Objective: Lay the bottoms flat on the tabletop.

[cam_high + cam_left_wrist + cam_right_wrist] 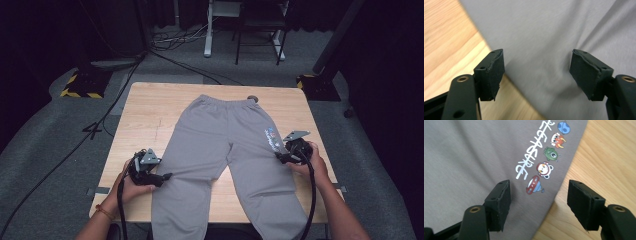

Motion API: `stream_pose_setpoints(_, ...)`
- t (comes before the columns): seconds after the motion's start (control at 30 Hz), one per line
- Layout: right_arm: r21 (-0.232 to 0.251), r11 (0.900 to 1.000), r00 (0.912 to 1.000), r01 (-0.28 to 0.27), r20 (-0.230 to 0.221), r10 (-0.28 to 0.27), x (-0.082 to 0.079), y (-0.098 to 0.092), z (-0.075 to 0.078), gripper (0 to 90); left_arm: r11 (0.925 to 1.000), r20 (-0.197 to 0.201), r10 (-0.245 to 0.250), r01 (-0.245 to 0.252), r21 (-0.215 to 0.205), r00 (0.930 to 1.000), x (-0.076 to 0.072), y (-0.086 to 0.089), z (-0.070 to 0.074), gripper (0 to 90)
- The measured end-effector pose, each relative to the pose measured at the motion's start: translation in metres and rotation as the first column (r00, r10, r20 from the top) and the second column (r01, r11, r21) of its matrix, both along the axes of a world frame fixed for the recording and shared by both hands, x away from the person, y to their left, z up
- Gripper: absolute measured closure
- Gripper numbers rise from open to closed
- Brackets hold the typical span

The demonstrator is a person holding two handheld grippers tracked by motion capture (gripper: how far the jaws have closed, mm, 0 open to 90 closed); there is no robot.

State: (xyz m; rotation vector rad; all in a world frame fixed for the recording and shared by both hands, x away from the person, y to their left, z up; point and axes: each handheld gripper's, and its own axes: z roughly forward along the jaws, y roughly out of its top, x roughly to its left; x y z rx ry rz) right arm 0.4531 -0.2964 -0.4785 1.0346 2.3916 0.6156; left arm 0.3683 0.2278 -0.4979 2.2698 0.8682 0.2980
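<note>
The grey sweatpants (225, 150) lie flat, and the left gripper (161, 176) and right gripper (284, 155) wait spread wide over each outer edge, ready to pinch.

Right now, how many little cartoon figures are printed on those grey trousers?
5, in a row beside the white lettering near the trousers' outer edge: blue, red, green, a bear face, and a red-topped one nearest the right gripper.
</note>
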Motion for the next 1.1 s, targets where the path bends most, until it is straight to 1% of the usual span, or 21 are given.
stream_pose_setpoints(0.1, -0.071, 0.997, 0.9989, 0.041, 0.026, -0.039, -0.003, 0.004, 0.002, 35.9, 0.9995, -0.006, 0.018, -0.018, -0.024, 0.9998, -0.005, -0.004, 0.002, 22.7)
stream_pose_setpoints(0.13, -0.049, 0.998, 0.9990, 0.032, 0.033, -0.030, -0.008, 0.007, 0.004, 35.8, 0.9993, -0.002, 0.018, -0.018, -0.032, 0.9998, -0.006, -0.007, 0.003, 22.9)
stream_pose_setpoints(0.2, 0.049, 0.998, 0.9988, -0.039, 0.030, 0.038, -0.020, 0.014, 0.011, 37.6, 0.9995, 0.022, 0.002, -0.001, -0.032, 0.9998, -0.008, -0.020, 0.007, 22.6)
stream_pose_setpoints(0.27, 0.120, 0.984, 0.9914, -0.131, 0.025, 0.129, -0.039, 0.029, 0.018, 38.0, 0.9988, 0.039, -0.032, 0.034, -0.037, 0.9987, -0.010, -0.035, 0.011, 22.5)
stream_pose_setpoints(0.3, 0.153, 0.970, 0.9819, -0.189, 0.021, 0.188, -0.051, 0.040, 0.021, 38.7, 0.9984, 0.053, -0.049, 0.050, -0.025, 0.9974, -0.011, -0.043, 0.012, 22.6)
stream_pose_setpoints(0.33, 0.167, 0.954, 0.9680, -0.250, 0.020, 0.250, -0.065, 0.052, 0.023, 39.2, 0.9975, 0.056, -0.063, 0.065, -0.028, 0.9964, -0.012, -0.051, 0.013, 23.0)
stream_pose_setpoints(0.4, 0.192, 0.919, 0.9367, -0.345, 0.006, 0.350, -0.090, 0.076, 0.023, 40.4, 0.9950, 0.057, -0.095, 0.097, -0.026, 0.9938, -0.011, -0.065, 0.012, 22.7)
stream_pose_setpoints(0.47, 0.214, 0.880, 0.8988, -0.423, -0.024, 0.438, -0.111, 0.097, 0.018, 40.3, 0.9931, 0.049, -0.113, 0.115, -0.023, 0.9924, -0.008, -0.076, 0.010, 22.8)
stream_pose_setpoints(0.53, 0.183, 0.862, 0.8718, -0.472, -0.049, 0.487, -0.126, 0.114, 0.011, 40.9, 0.9918, 0.035, -0.128, 0.128, 0.004, 0.9911, -0.005, -0.084, 0.006, 22.4)
stream_pose_setpoints(0.57, 0.189, 0.850, 0.8570, -0.491, -0.070, 0.510, -0.130, 0.120, 0.007, 42.1, 0.9918, 0.025, -0.128, 0.128, 0.012, 0.9915, -0.004, -0.087, 0.004, 22.3)
stream_pose_setpoints(0.6, 0.165, 0.846, 0.8476, -0.506, -0.086, 0.524, -0.133, 0.124, 0.003, 45.0, 0.9897, 0.011, -0.141, 0.140, 0.028, 0.9900, -0.004, -0.089, 0.001, 22.6)
stream_pose_setpoints(0.63, 0.128, 0.852, 0.8497, -0.508, -0.089, 0.520, -0.134, 0.128, -0.001, 50.8, 0.9894, 0.013, -0.145, 0.145, 0.011, 0.9894, -0.005, -0.089, 0.000, 21.3)
stream_pose_setpoints(0.7, 0.173, 0.854, 0.8524, -0.491, -0.106, 0.512, -0.131, 0.125, -0.004, 65.8, 0.9886, 0.015, -0.150, 0.150, 0.007, 0.9885, -0.008, -0.087, -0.001, 21.5)
stream_pose_setpoints(0.73, 0.165, 0.863, 0.8625, -0.478, -0.097, 0.497, -0.130, 0.124, -0.004, 72.0, 0.9865, 0.015, -0.164, 0.164, 0.008, 0.9864, -0.009, -0.085, -0.001, 21.4)
stream_pose_setpoints(0.77, 0.162, 0.864, 0.8637, -0.477, -0.096, 0.495, -0.130, 0.122, -0.003, 76.0, 0.9846, 0.014, -0.175, 0.175, 0.003, 0.9845, -0.011, -0.083, -0.001, 21.4)
stream_pose_setpoints(0.8, 0.161, 0.861, 0.8596, -0.483, -0.100, 0.501, -0.131, 0.120, -0.003, 80.1, 0.9829, 0.014, -0.184, 0.184, 0.003, 0.9828, -0.014, -0.080, -0.001, 21.4)
stream_pose_setpoints(0.87, 0.170, 0.863, 0.8618, -0.476, -0.106, 0.496, -0.134, 0.116, -0.003, 86.0, 0.9822, 0.013, -0.188, 0.188, 0.004, 0.9821, -0.020, -0.075, -0.001, 21.4)
stream_pose_setpoints(0.9, 0.183, 0.860, 0.8572, -0.477, -0.119, 0.501, -0.136, 0.115, -0.003, 87.2, 0.9823, 0.011, -0.187, 0.187, 0.005, 0.9822, -0.022, -0.073, -0.001, 21.4)
stream_pose_setpoints(0.93, 0.188, 0.853, 0.8485, -0.488, -0.128, 0.514, -0.139, 0.113, -0.002, 87.4, 0.9822, 0.010, -0.188, 0.188, 0.007, 0.9822, -0.026, -0.070, -0.001, 21.3)
stream_pose_setpoints(1.07, 0.208, 0.815, 0.7967, -0.541, -0.183, 0.576, -0.155, 0.110, 0.000, 87.6, 0.9801, -0.002, -0.198, 0.198, 0.016, 0.9803, -0.040, -0.060, 0.000, 21.4)
stream_pose_setpoints(1.1, 0.208, 0.815, 0.7929, -0.541, -0.197, 0.576, -0.158, 0.108, 0.000, 87.5, 0.9811, 0.000, -0.192, 0.192, 0.019, 0.9813, -0.043, -0.058, 0.000, 21.4)
